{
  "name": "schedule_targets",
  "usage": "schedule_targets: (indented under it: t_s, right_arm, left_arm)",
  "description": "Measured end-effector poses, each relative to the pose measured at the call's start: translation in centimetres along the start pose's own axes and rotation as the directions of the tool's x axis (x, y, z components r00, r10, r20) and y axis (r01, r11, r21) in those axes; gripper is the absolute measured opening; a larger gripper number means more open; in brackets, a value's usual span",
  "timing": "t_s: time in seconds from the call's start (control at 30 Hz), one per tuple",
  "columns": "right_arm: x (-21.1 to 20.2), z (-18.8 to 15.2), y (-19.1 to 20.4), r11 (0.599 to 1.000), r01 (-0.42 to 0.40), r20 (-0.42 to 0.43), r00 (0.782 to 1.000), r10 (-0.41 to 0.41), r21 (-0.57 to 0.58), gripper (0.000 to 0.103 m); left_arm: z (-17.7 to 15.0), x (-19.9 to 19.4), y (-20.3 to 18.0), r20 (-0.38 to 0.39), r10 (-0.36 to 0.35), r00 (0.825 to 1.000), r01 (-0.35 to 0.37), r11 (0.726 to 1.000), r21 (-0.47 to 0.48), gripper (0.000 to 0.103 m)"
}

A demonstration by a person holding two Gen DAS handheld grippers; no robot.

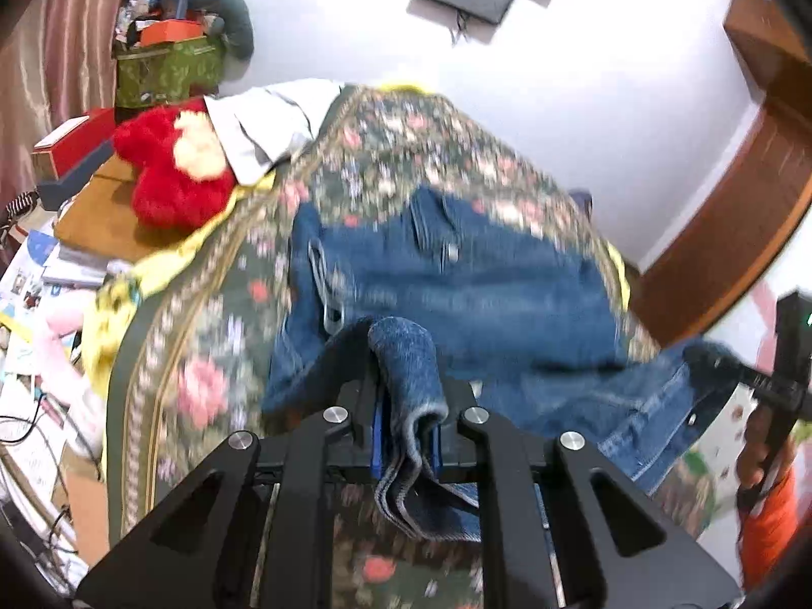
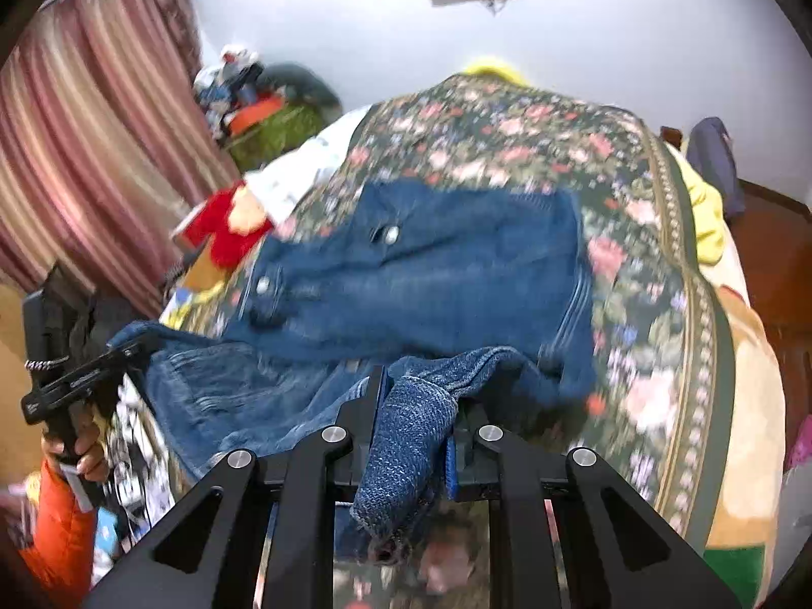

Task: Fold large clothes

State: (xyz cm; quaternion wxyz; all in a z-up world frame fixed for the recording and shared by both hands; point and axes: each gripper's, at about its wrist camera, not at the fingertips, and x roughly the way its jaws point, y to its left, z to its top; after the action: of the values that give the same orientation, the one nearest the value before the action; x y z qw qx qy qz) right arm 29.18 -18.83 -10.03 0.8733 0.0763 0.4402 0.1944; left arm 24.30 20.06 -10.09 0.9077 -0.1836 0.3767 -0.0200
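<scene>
A blue denim jacket (image 1: pixel 457 279) lies spread on a bed with a dark floral cover (image 1: pixel 406 142); it also shows in the right wrist view (image 2: pixel 431 274). My left gripper (image 1: pixel 406 380) is shut on a bunched denim edge of the jacket, lifted above the bed's near side. My right gripper (image 2: pixel 416 406) is shut on another denim edge with a knit-like cuff. Each gripper shows in the other's view, the right one (image 1: pixel 731 370) and the left one (image 2: pixel 122 355), both holding the near hem raised. Both views are motion-blurred.
A red plush toy (image 1: pixel 172 172) and white cloth (image 1: pixel 264 127) lie at the bed's far left. Boxes and clutter (image 1: pixel 162 51) stand by the curtain (image 2: pixel 91 127). Papers cover the floor on the left (image 1: pixel 30 279). A wooden frame (image 1: pixel 736 213) is on the right.
</scene>
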Motion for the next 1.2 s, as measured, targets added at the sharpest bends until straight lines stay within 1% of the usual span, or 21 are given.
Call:
schedule_targets:
  t_s: [0.07, 0.13, 0.2, 0.27, 0.33, 0.47, 0.57, 0.63, 0.77, 0.9, 1.0, 1.03, 1.2]
  right_arm:
    - [0.5, 1.8, -1.1, 0.999, 0.007, 0.017, 1.000, -0.007, 0.033, 0.015]
    - [1.2, 3.9, -2.7, 0.997, 0.018, 0.042, 0.999, -0.021, 0.077, 0.014]
    - [2.2, 5.8, -4.3, 0.992, 0.028, 0.061, 0.997, -0.036, 0.126, 0.014]
    - [3.4, 7.5, -5.6, 0.987, 0.029, 0.069, 0.997, -0.041, 0.161, 0.014]
    - [5.0, 9.3, -6.5, 0.982, 0.028, 0.066, 0.997, -0.041, 0.188, 0.014]
    - [8.2, 12.1, -6.8, 0.983, 0.068, 0.061, 0.995, -0.080, 0.170, 0.014]
    - [10.5, 13.7, -7.4, 0.982, 0.079, 0.051, 0.995, -0.089, 0.172, 0.014]
    - [12.2, 14.5, -8.1, 0.980, 0.080, 0.038, 0.995, -0.088, 0.185, 0.014]
    - [16.3, 15.4, -9.8, 0.973, 0.092, -0.011, 0.996, -0.092, 0.209, 0.014]
    - [20.2, 15.4, -11.1, 0.968, 0.110, -0.063, 0.993, -0.098, 0.224, 0.014]
    - [22.2, 15.3, -12.1, 0.966, 0.112, -0.081, 0.992, -0.095, 0.231, 0.015]
    - [22.5, 15.3, -12.3, 0.966, 0.104, -0.084, 0.993, -0.086, 0.235, 0.015]
    - [22.6, 15.7, -13.7, 0.969, 0.013, -0.124, 0.992, 0.019, 0.246, 0.015]
  left_arm:
    - [1.8, 1.3, 0.5, 0.016, 0.014, 1.000, -0.014, 1.000, -0.026, 0.012]
    - [3.9, 2.9, 1.9, 0.013, 0.031, 0.999, -0.030, 0.996, -0.082, 0.012]
    - [5.2, 4.2, 3.1, 0.008, 0.025, 1.000, -0.024, 0.991, -0.134, 0.012]
    - [6.4, 5.8, 3.9, 0.000, 0.019, 1.000, -0.019, 0.986, -0.166, 0.012]
    - [7.7, 7.2, 4.1, -0.007, 0.025, 1.000, -0.025, 0.984, -0.175, 0.012]
    - [9.8, 10.0, 4.3, 0.001, 0.059, 0.998, -0.058, 0.983, -0.175, 0.012]
    - [11.0, 12.3, 4.8, -0.014, 0.070, 0.997, -0.071, 0.981, -0.183, 0.012]
    - [11.7, 14.5, 5.2, -0.037, 0.084, 0.996, -0.090, 0.979, -0.183, 0.012]
    - [12.1, 18.2, 6.0, -0.080, 0.119, 0.990, -0.131, 0.977, -0.170, 0.013]
    - [11.7, 22.2, 7.1, -0.142, 0.163, 0.976, -0.185, 0.970, -0.158, 0.013]
    - [11.1, 24.4, 8.2, -0.176, 0.186, 0.967, -0.214, 0.964, -0.160, 0.015]
    - [10.9, 24.8, 8.4, -0.182, 0.191, 0.965, -0.221, 0.962, -0.158, 0.016]
    - [10.9, 25.2, 8.2, -0.204, 0.203, 0.958, -0.230, 0.966, -0.119, 0.019]
